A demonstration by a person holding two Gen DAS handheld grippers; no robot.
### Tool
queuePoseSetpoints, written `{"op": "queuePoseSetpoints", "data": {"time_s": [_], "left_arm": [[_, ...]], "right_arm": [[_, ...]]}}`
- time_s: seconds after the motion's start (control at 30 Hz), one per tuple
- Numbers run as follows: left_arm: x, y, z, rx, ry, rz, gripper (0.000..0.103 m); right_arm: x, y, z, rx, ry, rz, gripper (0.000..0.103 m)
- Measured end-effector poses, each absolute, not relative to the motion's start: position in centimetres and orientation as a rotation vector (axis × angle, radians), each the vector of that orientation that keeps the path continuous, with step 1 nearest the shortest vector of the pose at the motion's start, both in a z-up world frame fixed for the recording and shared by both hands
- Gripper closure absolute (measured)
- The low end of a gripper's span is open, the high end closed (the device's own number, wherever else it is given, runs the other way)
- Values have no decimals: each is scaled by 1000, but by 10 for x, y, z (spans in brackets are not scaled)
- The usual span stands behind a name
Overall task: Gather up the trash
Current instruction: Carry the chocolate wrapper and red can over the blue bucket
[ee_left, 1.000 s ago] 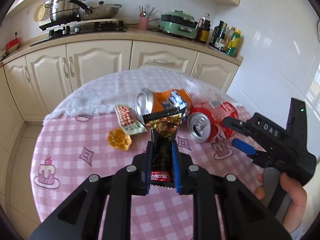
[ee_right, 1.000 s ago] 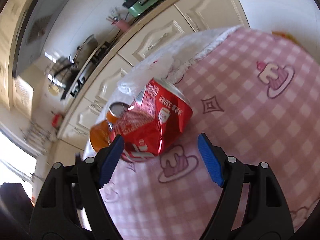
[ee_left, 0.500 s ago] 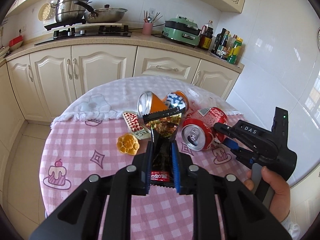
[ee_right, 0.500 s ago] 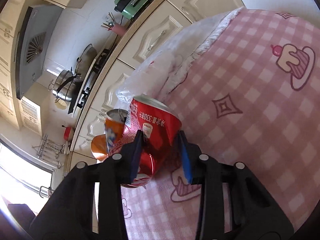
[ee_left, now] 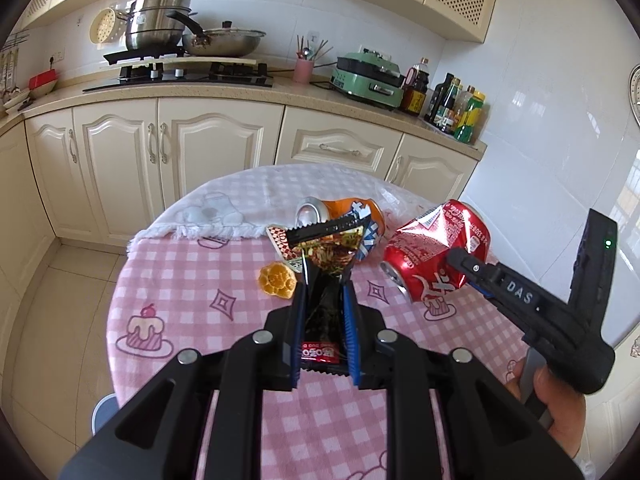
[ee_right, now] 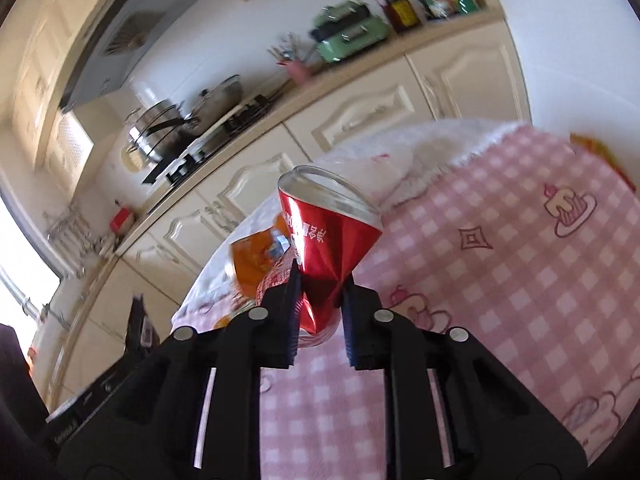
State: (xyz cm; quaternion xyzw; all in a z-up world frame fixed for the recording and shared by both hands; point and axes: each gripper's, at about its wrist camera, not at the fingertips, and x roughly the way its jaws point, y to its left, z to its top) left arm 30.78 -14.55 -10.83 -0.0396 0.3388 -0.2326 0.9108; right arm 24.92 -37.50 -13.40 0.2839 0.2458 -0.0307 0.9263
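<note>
A round table (ee_left: 192, 292) with a pink checked cloth carries the trash. My left gripper (ee_left: 325, 288) is shut on a black snack wrapper (ee_left: 324, 248), held above the cloth. Behind the wrapper lie a crushed orange can (ee_left: 340, 212), a small patterned wrapper (ee_left: 280, 240) and an orange round scrap (ee_left: 276, 280). On the right, my right gripper (ee_left: 468, 268) pinches a dented red can (ee_left: 432, 252) clear of the cloth. In the right wrist view its jaws are still closing, the pads squeezing the red can (ee_right: 324, 240) at the right gripper (ee_right: 322, 284), the orange can (ee_right: 256, 256) behind.
A white cloth (ee_left: 208, 208) and a clear plastic bag (ee_left: 396, 200) lie at the table's far edge. Cream cabinets (ee_left: 168, 152) and a counter with a stove, pots (ee_left: 160, 16) and bottles (ee_left: 460, 108) stand behind. A hand (ee_left: 560, 400) holds the right gripper.
The right gripper's jaws came together on the red can, crushed its middle and lifted it off the cloth. The left gripper drew back and up with the black wrapper.
</note>
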Motion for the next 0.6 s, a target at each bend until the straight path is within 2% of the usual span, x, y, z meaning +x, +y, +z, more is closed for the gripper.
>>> {"op": "queuePoseSetpoints", "data": {"time_s": [0.33, 0.6], "left_arm": [[273, -80, -94, -135, 630, -429, 86], [243, 32, -103, -190, 594, -266, 86]], "right_arm": [[224, -278, -91, 384, 430, 83, 85], [228, -154, -99, 280, 479, 310, 85]]}}
